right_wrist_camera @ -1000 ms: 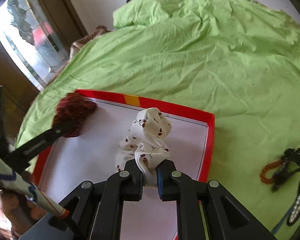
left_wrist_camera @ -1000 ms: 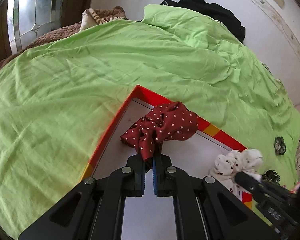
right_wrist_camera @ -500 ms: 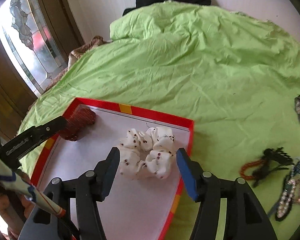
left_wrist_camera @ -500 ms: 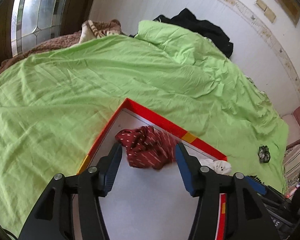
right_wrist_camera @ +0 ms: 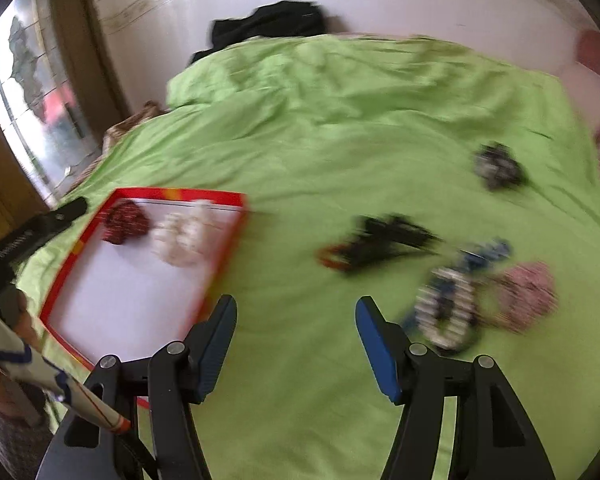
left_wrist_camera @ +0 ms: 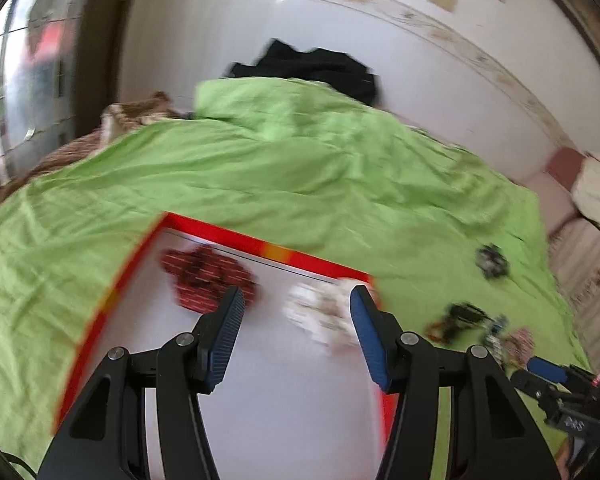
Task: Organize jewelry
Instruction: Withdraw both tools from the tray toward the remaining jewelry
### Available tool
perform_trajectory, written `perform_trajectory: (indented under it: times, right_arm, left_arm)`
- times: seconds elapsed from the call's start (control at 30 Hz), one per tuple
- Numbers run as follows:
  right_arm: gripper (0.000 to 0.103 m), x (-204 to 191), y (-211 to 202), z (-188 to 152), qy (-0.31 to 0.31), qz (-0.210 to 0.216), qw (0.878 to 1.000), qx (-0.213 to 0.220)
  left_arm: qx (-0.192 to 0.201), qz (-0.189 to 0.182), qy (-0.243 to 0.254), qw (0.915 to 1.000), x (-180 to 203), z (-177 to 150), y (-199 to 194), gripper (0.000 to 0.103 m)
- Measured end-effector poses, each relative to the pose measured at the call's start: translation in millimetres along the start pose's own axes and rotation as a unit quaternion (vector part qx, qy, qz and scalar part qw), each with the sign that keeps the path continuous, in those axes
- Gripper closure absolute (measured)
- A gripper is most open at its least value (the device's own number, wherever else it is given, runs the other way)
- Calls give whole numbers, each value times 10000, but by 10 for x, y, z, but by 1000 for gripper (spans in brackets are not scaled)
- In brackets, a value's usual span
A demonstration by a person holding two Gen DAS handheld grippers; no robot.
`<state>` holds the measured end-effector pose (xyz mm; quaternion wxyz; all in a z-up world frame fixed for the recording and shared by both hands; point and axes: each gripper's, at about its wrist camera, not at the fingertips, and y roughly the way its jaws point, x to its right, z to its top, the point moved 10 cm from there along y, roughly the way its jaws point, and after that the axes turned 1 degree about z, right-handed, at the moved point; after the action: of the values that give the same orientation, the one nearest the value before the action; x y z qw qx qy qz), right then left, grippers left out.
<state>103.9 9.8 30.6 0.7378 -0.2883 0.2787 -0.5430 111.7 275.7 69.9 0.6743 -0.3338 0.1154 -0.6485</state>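
A red-rimmed white tray (left_wrist_camera: 228,236) (right_wrist_camera: 224,248) lies on the green bedsheet (left_wrist_camera: 300,168). A dark red dotted scrunchie (left_wrist_camera: 204,276) (right_wrist_camera: 124,222) and a white patterned scrunchie (left_wrist_camera: 324,312) (right_wrist_camera: 182,236) lie in it. My left gripper (left_wrist_camera: 296,328) is open and empty above the tray. My right gripper (right_wrist_camera: 296,344) is open and empty over the sheet, right of the tray. Loose pieces lie ahead of it: a black claw clip (right_wrist_camera: 392,236) on an orange bracelet (right_wrist_camera: 332,258), a beaded piece (right_wrist_camera: 444,312), a pink scrunchie (right_wrist_camera: 528,292).
A dark scrunchie (right_wrist_camera: 498,166) (left_wrist_camera: 490,260) lies farther right on the sheet. Black clothing (left_wrist_camera: 312,68) is piled by the white wall. A stained-glass door (right_wrist_camera: 32,104) is at the left. A pink cushion (left_wrist_camera: 564,184) is at the right.
Both grippers let go of their scrunchies, opened and pulled back from the tray. The right gripper swung right toward the loose jewelry. Both views are motion-blurred.
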Motion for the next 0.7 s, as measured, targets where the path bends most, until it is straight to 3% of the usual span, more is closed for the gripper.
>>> perform_trajectory:
  times: [0.2,0.3,0.7]
  right_arm:
    - [36,1080,-316,-363,734,-501,9960,-16]
    - [36,1468,-384,-493,1153,-518,9920,5]
    - [36,1903,-129,-637,1558,-201,9876,59]
  left_arm:
    - [-341,-598,387,9969,705,-309,-24,49]
    - [-497,-749,553,9944,981,-471,2,49]
    - [-1321,-1144,1128,9781,1830,-1236,362,49]
